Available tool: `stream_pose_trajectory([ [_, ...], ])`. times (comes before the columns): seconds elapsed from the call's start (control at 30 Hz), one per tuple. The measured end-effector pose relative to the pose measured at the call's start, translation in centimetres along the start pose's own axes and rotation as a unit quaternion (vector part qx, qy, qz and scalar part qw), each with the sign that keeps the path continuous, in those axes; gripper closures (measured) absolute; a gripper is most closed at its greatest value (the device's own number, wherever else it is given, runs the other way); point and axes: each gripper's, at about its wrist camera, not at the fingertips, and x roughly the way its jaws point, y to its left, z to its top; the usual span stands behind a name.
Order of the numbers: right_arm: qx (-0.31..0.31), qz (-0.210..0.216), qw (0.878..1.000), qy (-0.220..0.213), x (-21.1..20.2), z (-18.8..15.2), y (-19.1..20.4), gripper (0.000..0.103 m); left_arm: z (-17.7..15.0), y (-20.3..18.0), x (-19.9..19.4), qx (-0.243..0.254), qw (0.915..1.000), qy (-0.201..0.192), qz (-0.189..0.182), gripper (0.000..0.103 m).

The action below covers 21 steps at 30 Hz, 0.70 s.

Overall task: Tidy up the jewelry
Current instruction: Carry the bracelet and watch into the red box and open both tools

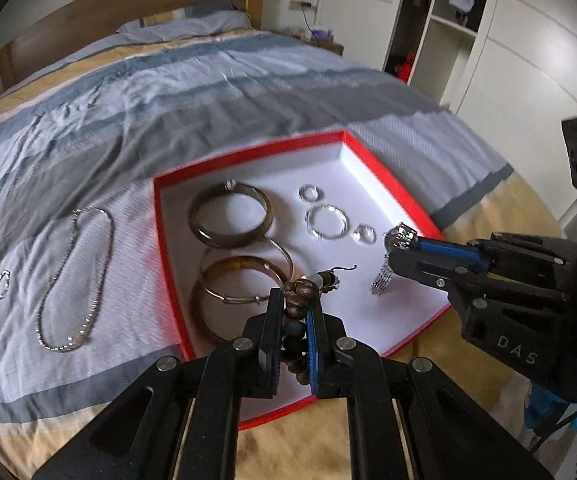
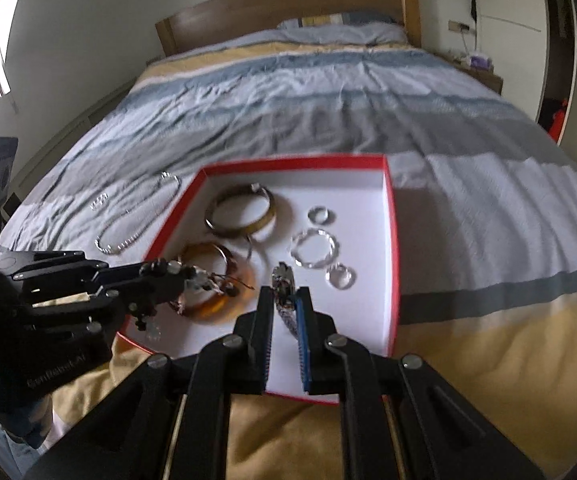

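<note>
over the red box [image 1: 372, 168], the left tongs [image 1: 293, 300] grasp a bead bracelet [image 1: 300, 294]; the right tongs [image 2: 284, 300] grasp a watch [image 2: 284, 284].

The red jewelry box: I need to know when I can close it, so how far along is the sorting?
Already in the red-rimmed white-lined box: two brown bangles, a thin metal bangle, three clear rings. In hand, over the box: left gripper clamps a brown beaded bracelet; right gripper clamps a silver metal watch. Still on the bedspread: a long silver chain necklace and a small silver bracelet.
</note>
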Motion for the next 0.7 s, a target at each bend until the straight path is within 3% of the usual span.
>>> stream_pose_trajectory([
  [0.23,0.004,-0.006,1.0,0.028,2.1,-0.6,-1.5,0.093,-1.1,0.4,2.6,0.001,0.9996,0.026,0.014,0.093],
  [0.5,-0.006,-0.007,0.999,0.053,3.1,-1.1,-2.2,0.093,-1.3,0.9,3.3,-0.014,0.9996,0.025,0.007,0.092],
  [0.63,-0.011,-0.008,0.998,0.057,3.1,-1.0,-2.2,0.092,-1.4,1.7,3.5,-0.035,0.9989,0.029,0.008,0.077],
  [0.7,-0.014,-0.009,0.998,0.06,3.2,-1.1,-2.1,0.091,-1.4,2.0,3.4,-0.043,0.9987,0.028,0.004,0.075],
])
